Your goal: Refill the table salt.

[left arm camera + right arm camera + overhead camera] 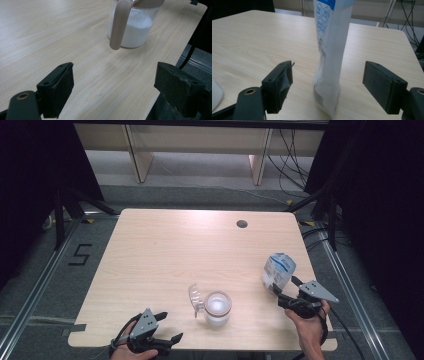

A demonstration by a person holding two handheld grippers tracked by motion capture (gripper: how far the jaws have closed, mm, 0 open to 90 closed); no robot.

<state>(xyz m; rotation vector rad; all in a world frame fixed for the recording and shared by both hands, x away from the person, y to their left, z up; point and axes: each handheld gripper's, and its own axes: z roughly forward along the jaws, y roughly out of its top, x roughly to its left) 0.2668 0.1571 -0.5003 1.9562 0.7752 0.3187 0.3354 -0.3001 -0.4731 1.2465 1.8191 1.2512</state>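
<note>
my right claw (284, 291) stands wide open near the right edge of the surface (165, 250), its jaws apart on either side of the white and blue pouch (278, 271), touching neither side of it. the pouch stands upright on the surface, close to that right edge. my left claw (164, 327) is open too, empty, at the near left corner. it looks along the near edge at the clear jar (217, 307), which holds white powder and sits by the middle of the near edge, its hinged lid (195, 296) flipped open to the left.
</note>
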